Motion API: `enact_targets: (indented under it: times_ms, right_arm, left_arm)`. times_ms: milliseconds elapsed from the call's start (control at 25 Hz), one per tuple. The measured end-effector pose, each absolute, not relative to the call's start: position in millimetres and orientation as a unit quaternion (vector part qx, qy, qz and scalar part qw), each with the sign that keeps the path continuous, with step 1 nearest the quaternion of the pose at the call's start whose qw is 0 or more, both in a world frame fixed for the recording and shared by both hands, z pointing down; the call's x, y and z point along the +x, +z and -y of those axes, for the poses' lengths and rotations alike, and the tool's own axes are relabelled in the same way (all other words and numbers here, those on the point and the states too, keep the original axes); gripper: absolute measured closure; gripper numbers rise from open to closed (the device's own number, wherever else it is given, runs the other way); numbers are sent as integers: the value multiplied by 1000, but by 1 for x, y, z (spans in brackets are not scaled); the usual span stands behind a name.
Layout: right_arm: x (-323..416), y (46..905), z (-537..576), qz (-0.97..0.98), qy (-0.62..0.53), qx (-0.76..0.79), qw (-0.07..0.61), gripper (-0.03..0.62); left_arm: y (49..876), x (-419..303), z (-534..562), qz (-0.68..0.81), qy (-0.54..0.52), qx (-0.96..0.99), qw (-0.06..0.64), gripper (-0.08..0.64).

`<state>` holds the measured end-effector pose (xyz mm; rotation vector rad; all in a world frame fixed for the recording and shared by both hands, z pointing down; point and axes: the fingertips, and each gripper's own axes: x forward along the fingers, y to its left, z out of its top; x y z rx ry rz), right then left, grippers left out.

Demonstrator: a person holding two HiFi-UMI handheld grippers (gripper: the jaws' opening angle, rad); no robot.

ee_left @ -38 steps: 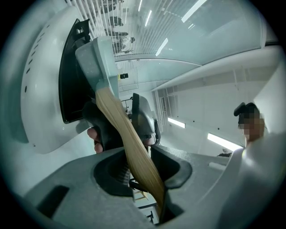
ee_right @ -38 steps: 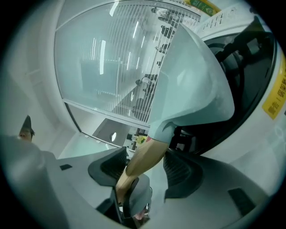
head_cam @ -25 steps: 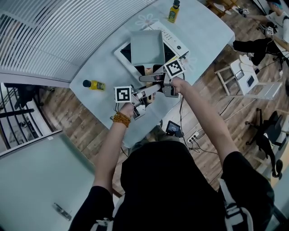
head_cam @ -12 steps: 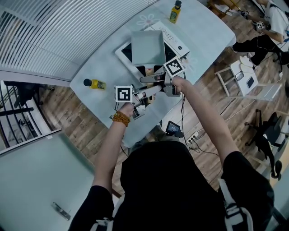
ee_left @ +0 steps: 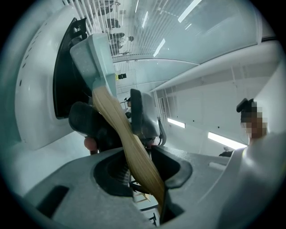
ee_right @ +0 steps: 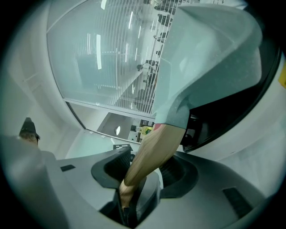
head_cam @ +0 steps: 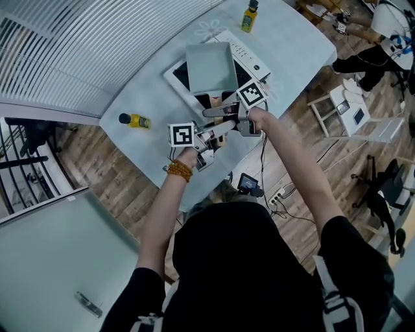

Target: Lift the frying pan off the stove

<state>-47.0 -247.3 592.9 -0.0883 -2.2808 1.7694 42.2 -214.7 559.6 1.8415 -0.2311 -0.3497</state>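
table [head_cam: 152, 87], frying pan [head_cam: 211, 68], handle [head_cam: 212, 101] toward person [head_cam: 220, 259]

The person wears a black short-sleeved top [head_cam: 240, 259] — plus an orange bead bracelet [head_cam: 176, 170].

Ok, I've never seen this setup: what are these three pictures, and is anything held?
No robot arm here: a person holds a tool in each hand. The head view looks down from the person's head at a pale table with a white stove, a square pan over it, a yellow bottle and a second bottle. The other two pictures come from cameras riding on the tools. The left tool is closed on the pan's wooden handle; the right tool grips the same handle nearer the pan, its jaws having just closed a little further. Whether the pan is clear of the stove, I can't tell.
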Motion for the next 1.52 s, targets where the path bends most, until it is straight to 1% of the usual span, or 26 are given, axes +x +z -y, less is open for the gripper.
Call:
enact_targets:
  times_ms: [120, 280, 560, 760, 1520]
  right_arm:
    - [-45, 593, 246, 781, 612, -24, 122, 400]
    - [-47, 589, 244, 764, 636, -26, 110, 416]
    - [-46, 585, 245, 775, 620, -22, 118, 412]
    - [-41, 581, 242, 781, 611, -16, 126, 411]
    - [-36, 562, 228, 787, 607, -17, 107, 397]
  left_arm:
    - [561, 43, 216, 100, -156, 799, 572, 439]
    - [558, 43, 217, 101, -162, 797, 573, 439]
    - [552, 45, 217, 106, -151, 797, 575, 431]
    - [545, 51, 214, 109, -142, 807, 563, 420]
    - [534, 61, 204, 120, -113, 820, 549, 397]
